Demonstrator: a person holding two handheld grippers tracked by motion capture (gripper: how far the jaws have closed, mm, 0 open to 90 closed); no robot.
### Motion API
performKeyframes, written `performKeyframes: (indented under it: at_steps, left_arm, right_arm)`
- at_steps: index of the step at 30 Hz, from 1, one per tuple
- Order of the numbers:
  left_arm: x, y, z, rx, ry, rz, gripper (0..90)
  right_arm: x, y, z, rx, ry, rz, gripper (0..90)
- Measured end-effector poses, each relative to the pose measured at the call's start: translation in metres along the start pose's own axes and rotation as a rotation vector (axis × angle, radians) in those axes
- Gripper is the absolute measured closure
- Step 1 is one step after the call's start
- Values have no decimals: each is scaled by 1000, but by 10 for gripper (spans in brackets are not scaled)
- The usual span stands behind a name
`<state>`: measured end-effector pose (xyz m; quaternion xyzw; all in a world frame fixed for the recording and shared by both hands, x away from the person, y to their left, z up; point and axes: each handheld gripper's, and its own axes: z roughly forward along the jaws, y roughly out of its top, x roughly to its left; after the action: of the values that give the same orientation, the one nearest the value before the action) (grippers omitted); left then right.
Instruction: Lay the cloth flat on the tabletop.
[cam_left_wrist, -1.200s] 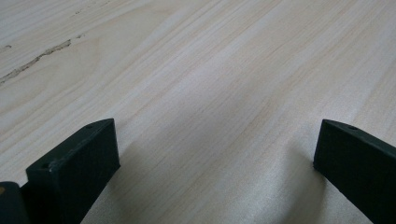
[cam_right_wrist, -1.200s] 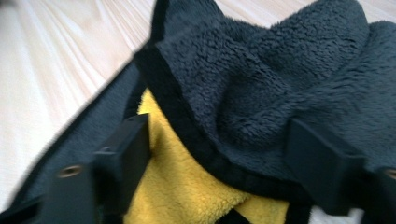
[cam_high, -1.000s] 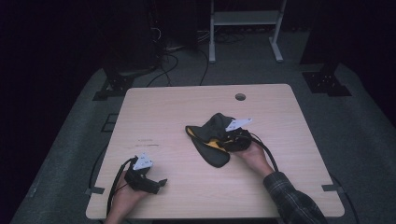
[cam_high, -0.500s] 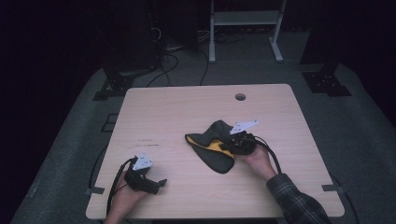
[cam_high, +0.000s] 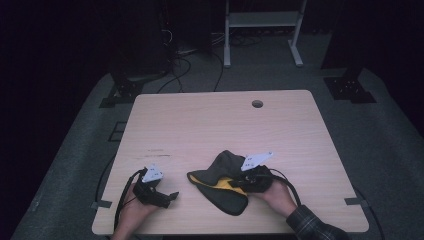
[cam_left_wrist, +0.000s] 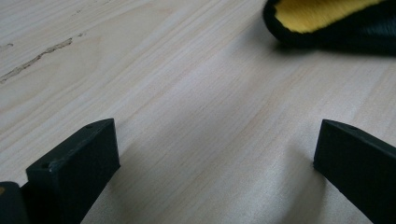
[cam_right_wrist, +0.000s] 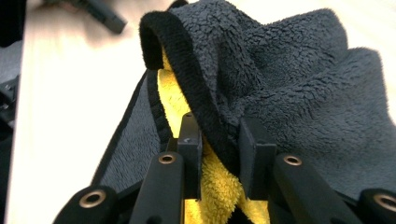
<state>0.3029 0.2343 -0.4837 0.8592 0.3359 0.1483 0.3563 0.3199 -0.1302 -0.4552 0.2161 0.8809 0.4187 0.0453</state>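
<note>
A person works at a pale wooden bench (cam_high: 200, 125) with a hand-held gripper in each hand, seen from above and from a camera on each gripper.

Nearest the person, at the front left of the bench, the left gripper (cam_high: 167, 196) rests low over the wood. Its jaws stand wide apart with nothing between them, and bare bench shows in the gap. Just beyond them lies the near edge of a cloth.

To the right, at the front centre of the bench, the right gripper (cam_high: 239, 184) has hold of that cloth: a fleecy microfibre cloth (cam_high: 222, 185), dark grey on one side and yellow on the other, bound with a black hem. In the right gripper view its narrowed jaws have just been closing and pinch a folded edge, the hem and yellow face between them, while grey fleece rises in a hump beyond.

The cloth lies partly doubled over, yellow showing along its front edge. The step in hand looks like folding it. The next move likely calls for carrying the pinched edge across to meet the far edge, with the left gripper pinning the near corner.

Farther off, the bench is bare but for a cable hole (cam_high: 257, 104). Beyond it, a dim floor with cables and stand legs.
</note>
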Motion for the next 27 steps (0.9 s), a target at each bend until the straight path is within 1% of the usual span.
performKeyframes:
  at_steps: [1,3,5,7,9,13,15,16,17,18,19,20,23,25,27]
  left_arm:
    - [0,0,0,0,0,0,0]
    - [0,0,0,-1,0,-1,0]
    - [0,0,0,-1,0,-2,0]
    - [0,0,0,-1,0,-1,0]
    - [0,0,0,0,1,-1,0]
    - [0,-1,-1,2,0,-1,0]
    - [0,-1,-2,-4,-8,0,0]
    - [0,-1,-4,-16,-20,0,15]
    - [0,1,-5,-34,-21,-3,36]
    - [-1,2,-7,-51,-24,-3,36]
    - [-3,6,-9,-83,-31,-5,36]
    - [-5,9,-12,-103,-35,-4,36]
    - [-13,19,-16,-148,-74,1,49]
    - [-22,29,-15,-159,-103,25,50]
    - [-30,38,-14,-167,-136,40,51]
  right_arm:
    - [3,-1,1,7,2,-1,698]
    - [6,-2,3,15,-9,-16,652]
    - [5,-3,3,17,-4,-13,564]
    - [5,-2,0,6,-10,-6,450]
    - [4,-2,-6,-10,-19,-12,391]
    - [-1,-7,-22,-45,-41,10,363]
    - [-4,-10,-31,-61,-53,23,358]
    - [-6,-13,-34,-66,-61,29,354]
    - [-8,-15,-38,-69,-71,36,351]
    - [-11,-17,-41,-76,-77,40,345]
    - [-12,-19,-43,-79,-82,48,340]
    - [-16,-22,-47,-85,-91,53,331]
    - [-23,-27,-55,-92,-112,82,319]
    - [-28,-31,-60,-90,-129,99,315]
    - [-32,-35,-64,-88,-141,119,315]
